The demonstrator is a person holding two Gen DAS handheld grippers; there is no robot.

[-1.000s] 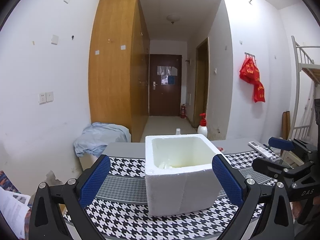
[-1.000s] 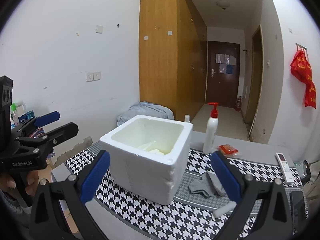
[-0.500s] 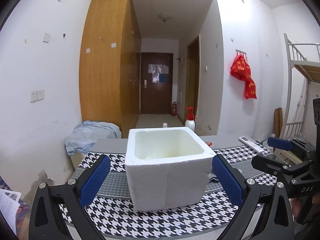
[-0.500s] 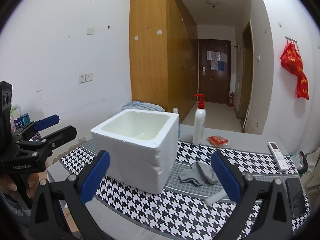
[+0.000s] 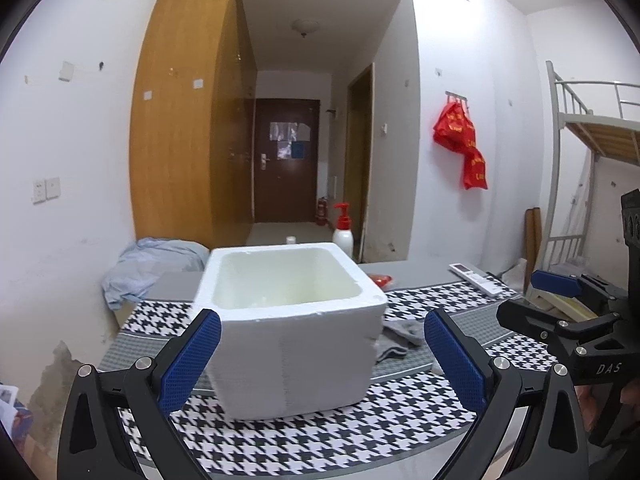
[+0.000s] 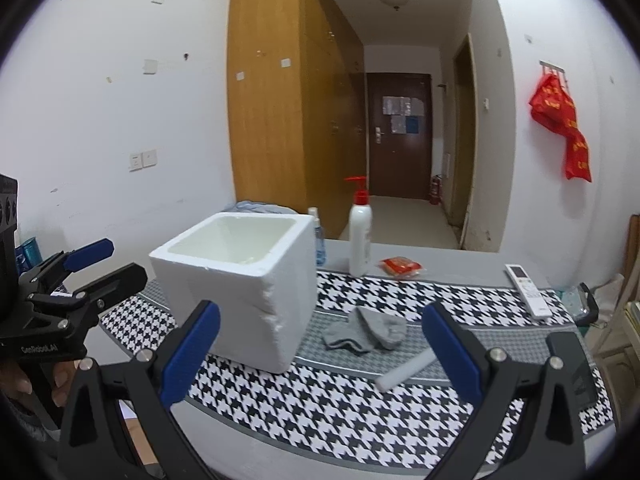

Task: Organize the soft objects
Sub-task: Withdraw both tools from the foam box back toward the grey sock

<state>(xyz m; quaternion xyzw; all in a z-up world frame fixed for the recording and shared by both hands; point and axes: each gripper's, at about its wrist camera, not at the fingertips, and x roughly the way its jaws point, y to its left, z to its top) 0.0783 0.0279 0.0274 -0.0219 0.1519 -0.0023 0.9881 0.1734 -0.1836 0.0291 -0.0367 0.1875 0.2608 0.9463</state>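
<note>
Nearest the cameras, the left gripper (image 5: 320,356) and the right gripper (image 6: 320,348) both have their blue-padded fingers spread wide and hold nothing. Over the last second both have dropped and drawn back: the white foam box (image 6: 240,284) now shows more of its side walls and less of its inside, and the left view has swung so the box sits between the left fingers, slightly left of centre. The right view has slid rightward along the desk, so the soft things lie more squarely between its fingers.

Just beyond the right fingertips, near the front edge of the houndstooth-patterned desk cloth (image 6: 400,412), lies a short white foam cylinder (image 6: 404,370). Behind it, beside the box's right wall, is the crumpled grey sock (image 6: 366,332), also partly visible past the box in the left view (image 5: 400,338).

Toward the back edge stand a white pump bottle with a red top (image 6: 360,236), a red packet (image 6: 401,267) and a white remote control (image 6: 524,288).

The shift suggests the right gripper is lining up on the sock or cylinder for the box; neither is grasped yet.
</note>
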